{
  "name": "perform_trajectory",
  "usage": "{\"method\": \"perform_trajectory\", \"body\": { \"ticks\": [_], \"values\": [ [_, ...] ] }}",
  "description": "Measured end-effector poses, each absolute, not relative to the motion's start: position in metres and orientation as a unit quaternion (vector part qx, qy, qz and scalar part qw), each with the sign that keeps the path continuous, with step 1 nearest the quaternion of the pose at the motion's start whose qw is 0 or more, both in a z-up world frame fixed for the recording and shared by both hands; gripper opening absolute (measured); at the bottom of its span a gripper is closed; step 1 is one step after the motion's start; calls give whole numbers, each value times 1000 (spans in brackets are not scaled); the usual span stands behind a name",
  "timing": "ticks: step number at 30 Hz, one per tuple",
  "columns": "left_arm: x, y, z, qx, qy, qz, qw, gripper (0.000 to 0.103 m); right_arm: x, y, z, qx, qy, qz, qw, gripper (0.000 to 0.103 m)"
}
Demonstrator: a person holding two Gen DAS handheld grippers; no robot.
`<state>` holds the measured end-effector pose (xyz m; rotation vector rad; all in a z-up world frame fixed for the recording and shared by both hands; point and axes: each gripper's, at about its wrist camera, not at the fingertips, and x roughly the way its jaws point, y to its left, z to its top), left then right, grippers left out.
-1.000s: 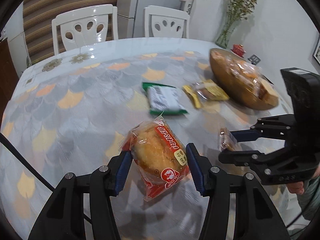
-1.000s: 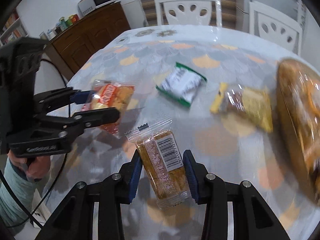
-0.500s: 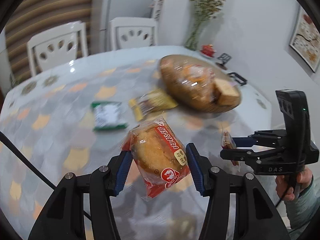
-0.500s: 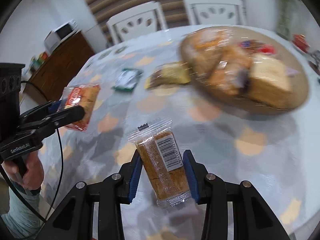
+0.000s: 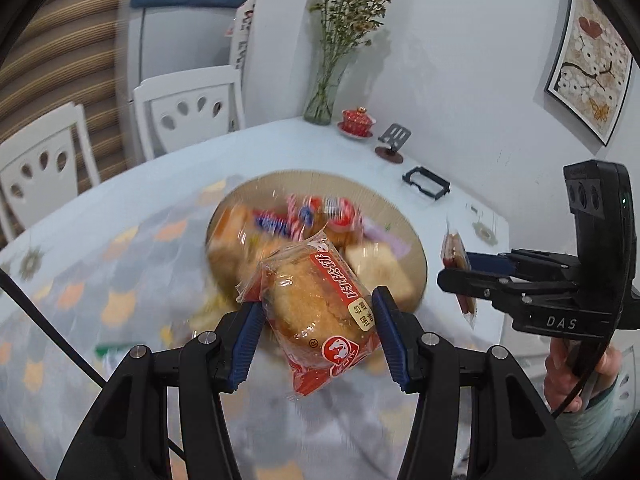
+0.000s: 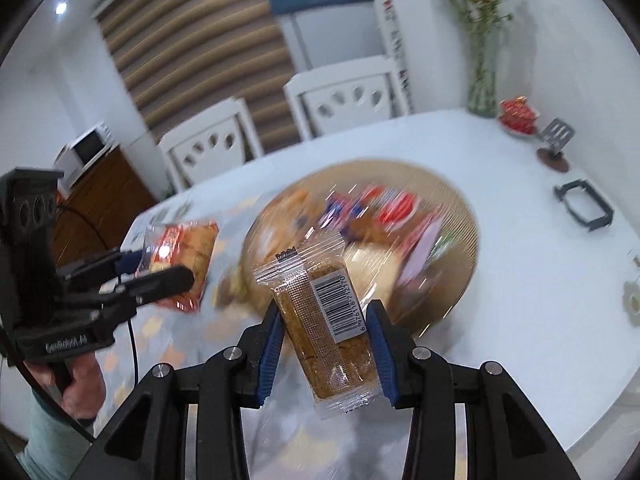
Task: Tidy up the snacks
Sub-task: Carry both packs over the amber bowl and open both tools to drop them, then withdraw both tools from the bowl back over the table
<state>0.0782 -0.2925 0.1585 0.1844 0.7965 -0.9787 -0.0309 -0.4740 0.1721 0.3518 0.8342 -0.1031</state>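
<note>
Crinkly plastic is making both snacks light, slippery and crushable, so the left gripper (image 5: 316, 334) is pinching its red bun packet (image 5: 318, 314) across the middle and the right gripper (image 6: 326, 344) is pinching its clear cake bar (image 6: 326, 332) likewise, near the tray (image 6: 460, 208).

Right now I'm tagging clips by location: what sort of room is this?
Probably a home dining room: a round table with white chairs, a fridge, and a vase of dried flowers.
</note>
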Motion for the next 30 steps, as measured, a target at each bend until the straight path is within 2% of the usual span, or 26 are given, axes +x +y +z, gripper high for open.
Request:
{"method": "perform_trajectory", "body": {
  "ticks": [13, 14, 15, 16, 17, 18, 30],
  "values": [
    [140, -362, 146, 71, 394, -458, 794, 52, 50, -534, 174, 229, 399, -86, 884, 40],
    [141, -366, 146, 72, 391, -458, 796, 53, 54, -535, 173, 229, 398, -85, 884, 40],
    [141, -369, 146, 77, 385, -456, 799, 60, 59, -537, 172, 231, 398, -82, 884, 42],
    [140, -373, 147, 84, 378, -453, 803, 65, 62, -539, 171, 230, 401, -83, 883, 53],
    [139, -376, 148, 90, 371, -451, 806, 75, 65, -541, 169, 227, 406, -88, 881, 63],
    [138, -377, 149, 93, 367, -450, 809, 81, 67, -543, 166, 223, 411, -99, 879, 64],
    [116, -321, 170, 45, 378, -451, 807, 81, 25, -535, 165, 246, 399, -77, 880, 64]
  ]
}}
